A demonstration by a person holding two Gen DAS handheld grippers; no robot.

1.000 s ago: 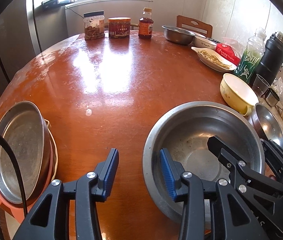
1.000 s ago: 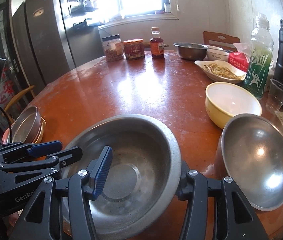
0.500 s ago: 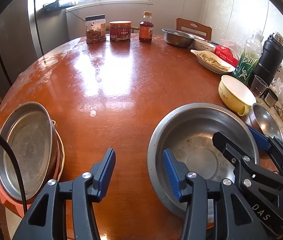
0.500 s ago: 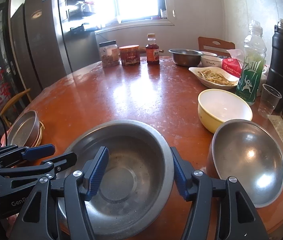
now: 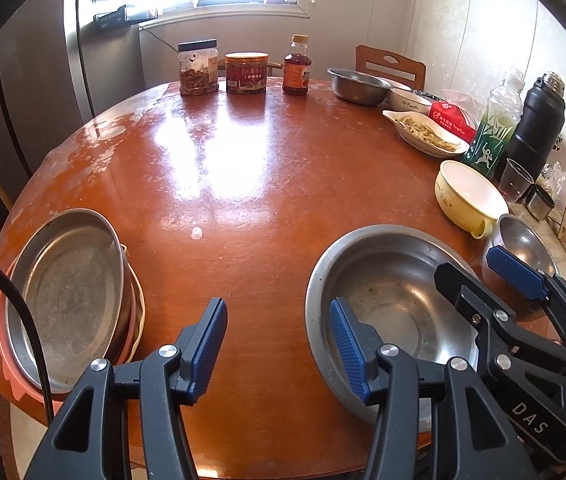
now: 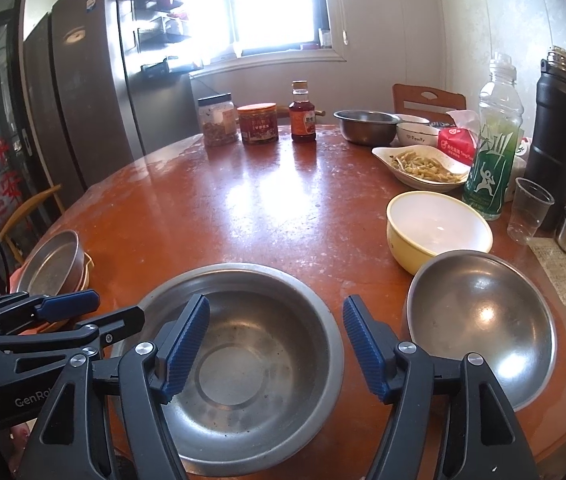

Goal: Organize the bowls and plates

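Note:
A large steel bowl (image 5: 395,312) (image 6: 243,360) rests on the round brown table (image 5: 243,168) near its front edge. My left gripper (image 5: 279,344) (image 6: 99,312) straddles the bowl's left rim, one pad inside and one over the table. My right gripper (image 6: 275,340) (image 5: 487,280) straddles the right rim the same way. Both sets of jaws are opening and no pad presses on the rim. A smaller steel bowl (image 6: 483,320) (image 5: 523,240) and a yellow bowl (image 6: 439,224) (image 5: 471,200) stand to the right. A steel plate on a stack of plates (image 5: 71,296) (image 6: 53,264) sits at the left edge.
Along the far edge stand two jars (image 5: 199,68), a sauce bottle (image 5: 297,66) and a steel bowl (image 5: 359,86). At the right are a white dish of food (image 6: 423,166), a green bottle (image 6: 491,156), a black flask (image 6: 555,136) and a plastic cup (image 6: 529,210).
Both grippers' jaws have widened around the large bowl's rim. Both views have drawn back a little from the bowl, which has stayed on the table.

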